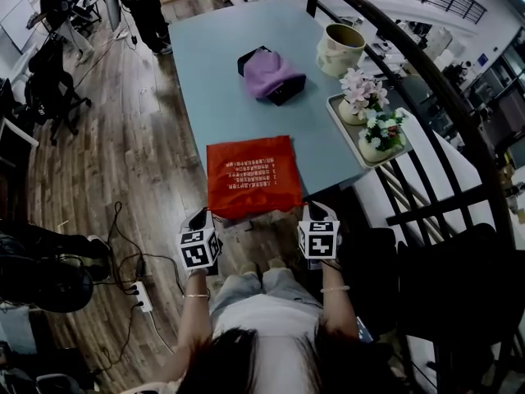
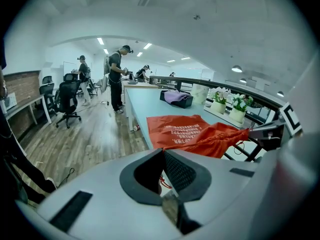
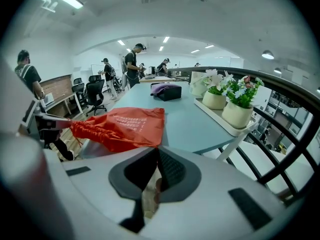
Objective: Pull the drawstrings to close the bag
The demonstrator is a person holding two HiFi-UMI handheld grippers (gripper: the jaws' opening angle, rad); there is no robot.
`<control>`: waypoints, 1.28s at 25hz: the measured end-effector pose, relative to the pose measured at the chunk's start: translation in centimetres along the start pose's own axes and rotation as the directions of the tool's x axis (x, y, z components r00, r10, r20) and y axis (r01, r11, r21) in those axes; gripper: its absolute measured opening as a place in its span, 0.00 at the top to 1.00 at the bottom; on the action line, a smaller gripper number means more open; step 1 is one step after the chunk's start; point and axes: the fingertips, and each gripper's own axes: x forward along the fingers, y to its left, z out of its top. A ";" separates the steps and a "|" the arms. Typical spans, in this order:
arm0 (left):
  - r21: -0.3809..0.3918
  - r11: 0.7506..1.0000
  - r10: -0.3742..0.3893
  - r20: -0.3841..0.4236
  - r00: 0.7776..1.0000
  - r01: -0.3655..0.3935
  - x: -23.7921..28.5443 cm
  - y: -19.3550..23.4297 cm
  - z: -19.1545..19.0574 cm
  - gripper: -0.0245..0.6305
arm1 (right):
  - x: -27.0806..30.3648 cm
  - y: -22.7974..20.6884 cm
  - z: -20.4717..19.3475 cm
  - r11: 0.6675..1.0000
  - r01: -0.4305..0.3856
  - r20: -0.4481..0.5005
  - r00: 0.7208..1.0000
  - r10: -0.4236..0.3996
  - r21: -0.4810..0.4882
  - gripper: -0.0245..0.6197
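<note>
blue table (orange bag, tray)

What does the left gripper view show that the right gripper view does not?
Only the left gripper view: the right claw seen from outside, at the gathered mouth of the orange bag. Only the right gripper view: the left claw from outside. Both: that bag on the table, the flower pots, and own jaws shut on a drawstring.
</note>
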 end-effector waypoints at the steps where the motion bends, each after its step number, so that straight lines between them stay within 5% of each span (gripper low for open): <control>1: 0.001 1.000 0.001 0.001 1.000 -0.001 0.0 0.0 0.1 0.94 | -0.1 -0.1 0.0 1.000 0.003 0.001 1.000 -0.003 0.005 0.92; 32: -0.088 0.994 0.073 0.030 0.997 -0.071 -1.4 4.0 0.4 0.94 | -1.1 -2.7 0.3 0.991 0.038 0.031 0.999 -0.042 0.129 0.92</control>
